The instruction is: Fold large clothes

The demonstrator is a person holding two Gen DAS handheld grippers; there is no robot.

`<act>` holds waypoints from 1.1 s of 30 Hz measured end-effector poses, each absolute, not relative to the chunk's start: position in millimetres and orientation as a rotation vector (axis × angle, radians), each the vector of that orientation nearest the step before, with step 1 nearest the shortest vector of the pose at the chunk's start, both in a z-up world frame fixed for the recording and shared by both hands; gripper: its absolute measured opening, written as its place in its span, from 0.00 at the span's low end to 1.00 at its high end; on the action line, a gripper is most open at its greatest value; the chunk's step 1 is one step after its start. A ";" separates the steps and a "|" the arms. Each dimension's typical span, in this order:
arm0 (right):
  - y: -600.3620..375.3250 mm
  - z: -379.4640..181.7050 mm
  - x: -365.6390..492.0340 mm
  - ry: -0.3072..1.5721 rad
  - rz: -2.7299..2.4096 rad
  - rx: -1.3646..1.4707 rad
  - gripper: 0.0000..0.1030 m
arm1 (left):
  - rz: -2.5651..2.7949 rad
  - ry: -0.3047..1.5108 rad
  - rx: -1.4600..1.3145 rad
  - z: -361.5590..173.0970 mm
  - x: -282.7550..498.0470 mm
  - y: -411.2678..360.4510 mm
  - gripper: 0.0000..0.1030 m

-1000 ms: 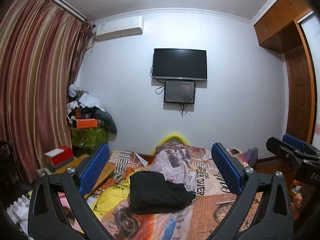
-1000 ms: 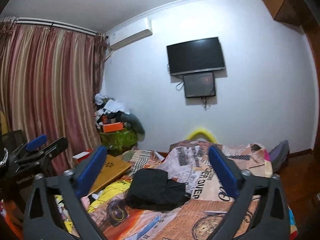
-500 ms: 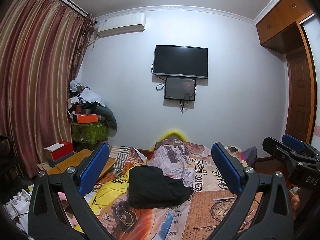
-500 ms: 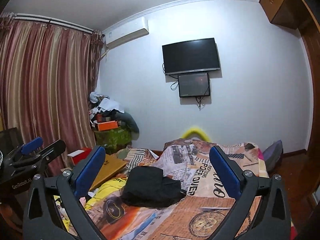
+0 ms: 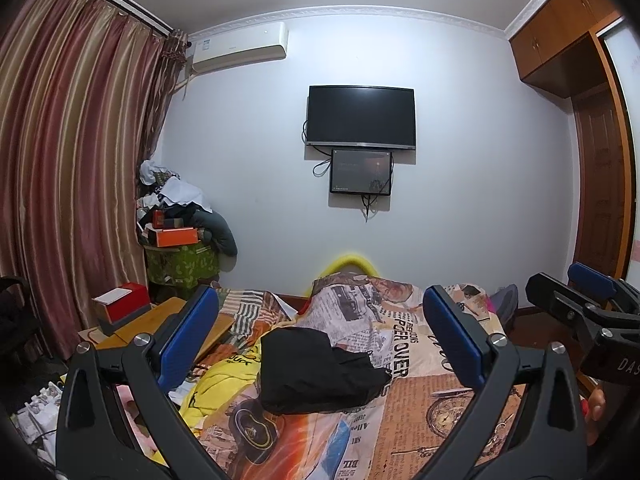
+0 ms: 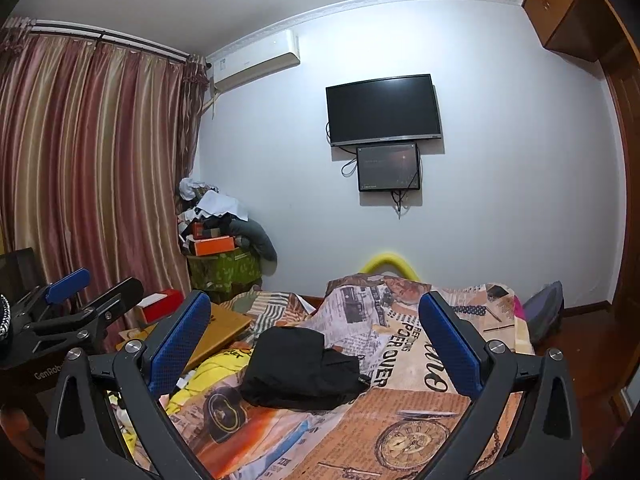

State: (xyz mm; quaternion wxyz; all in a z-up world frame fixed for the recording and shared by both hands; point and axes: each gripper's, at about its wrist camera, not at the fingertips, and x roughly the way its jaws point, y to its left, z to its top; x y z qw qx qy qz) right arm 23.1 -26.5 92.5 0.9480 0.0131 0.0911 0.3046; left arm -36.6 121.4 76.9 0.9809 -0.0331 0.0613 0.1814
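A crumpled black garment [image 5: 316, 372] [image 6: 302, 368] lies in a heap on the bed, on a newspaper-print cover [image 5: 404, 344] [image 6: 404, 360]. My left gripper [image 5: 320, 336] stands open, held above the near end of the bed, well short of the garment and with nothing between its blue pads. My right gripper [image 6: 316, 338] is open too, at about the same distance, and it shows at the right edge of the left wrist view. A yellow garment [image 5: 224, 380] [image 6: 208, 376] lies beside the black one on its left.
A low wooden table [image 5: 160, 324] with a red box [image 5: 120, 304] stands left of the bed. A pile of boxes and clothes [image 5: 180, 224] fills the corner by the striped curtain [image 5: 72, 184]. A TV [image 5: 360, 116] hangs on the far wall; a wooden wardrobe [image 5: 600, 160] stands at the right.
Both views have shifted a little: the garment and bed sit slightly lower and nearer the centre, as both grippers tilted up and steadied. Both stay open and empty.
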 end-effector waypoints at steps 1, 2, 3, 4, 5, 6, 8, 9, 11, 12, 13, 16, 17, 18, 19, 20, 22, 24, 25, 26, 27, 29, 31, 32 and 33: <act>-26.5 92.3 23.3 0.189 0.621 0.027 1.00 | 0.365 0.126 -0.065 76.2 -35.6 121.1 1.00; -26.8 91.1 23.4 0.192 0.621 0.027 1.00 | 0.365 0.127 -0.064 75.8 -35.2 120.8 1.00; -27.0 92.3 23.9 0.196 0.621 0.026 1.00 | 0.364 0.128 -0.064 75.4 -34.6 120.5 1.00; -27.1 92.8 24.2 0.199 0.621 0.026 1.00 | 0.363 0.129 -0.064 75.1 -34.0 120.3 1.00; -27.6 92.8 23.8 0.200 0.621 0.025 1.00 | 0.363 0.130 -0.065 74.7 -34.0 119.6 1.00; -28.2 92.6 23.3 0.200 0.621 0.025 1.00 | 0.363 0.130 -0.066 74.7 -34.0 120.0 1.00; -27.9 91.5 22.2 0.201 0.621 0.024 1.00 | 0.363 0.130 -0.066 74.6 -33.8 120.0 1.00; -28.6 92.4 21.5 0.200 0.621 0.022 1.00 | 0.364 0.130 -0.065 74.6 -33.8 120.1 1.00; -29.5 92.5 19.9 0.198 0.620 0.021 1.00 | 0.364 0.131 -0.065 74.7 -33.2 119.8 1.00; -30.2 93.7 19.6 0.198 0.619 0.022 1.00 | 0.363 0.132 -0.065 74.7 -33.1 119.7 1.00; -31.0 94.4 19.5 0.199 0.620 0.022 1.00 | 0.363 0.133 -0.066 74.4 -32.9 119.9 1.00; -31.4 95.0 19.5 0.199 0.620 0.024 1.00 | 0.362 0.135 -0.068 73.2 -32.0 119.7 1.00; -31.4 95.1 19.5 0.198 0.620 0.023 1.00 | 0.361 0.137 -0.070 73.2 -31.4 119.9 1.00; -31.4 94.6 19.8 0.199 0.620 0.022 1.00 | 0.358 0.139 -0.071 72.8 -30.9 119.9 1.00; -31.7 95.6 19.4 0.198 0.619 0.021 1.00 | 0.355 0.141 -0.074 72.3 -30.5 119.9 1.00; -31.6 94.6 19.7 0.198 0.619 0.020 1.00 | 0.351 0.144 -0.076 71.9 -29.7 120.0 1.00; -32.6 95.2 18.9 0.197 0.616 0.020 1.00 | 0.343 0.149 -0.084 71.5 -28.2 120.7 1.00; -33.2 95.8 18.9 0.199 0.616 0.021 1.00 | 0.334 0.153 -0.090 71.5 -26.8 121.2 1.00; -33.7 96.5 18.7 0.199 0.615 0.022 1.00 | 0.331 0.154 -0.091 71.2 -26.1 120.9 1.00; -33.8 96.7 18.1 0.200 0.614 0.023 1.00 | 0.327 0.156 -0.092 70.9 -25.6 120.5 1.00; -34.3 96.8 17.9 0.201 0.613 0.025 1.00 | 0.320 0.161 -0.091 70.9 -24.4 120.0 1.00; -35.3 96.2 19.1 0.203 0.610 0.028 1.00 | 0.316 0.165 -0.088 70.2 -22.9 118.7 1.00; -36.8 97.1 19.9 0.206 0.609 0.033 1.00 | 0.315 0.166 -0.084 69.8 -22.0 117.4 1.00; -37.5 97.2 20.5 0.209 0.609 0.035 1.00 | 0.313 0.167 -0.084 69.7 -21.6 117.0 1.00; -37.4 96.4 20.7 0.210 0.608 0.037 1.00 | 0.311 0.167 -0.085 69.4 -21.3 116.3 1.00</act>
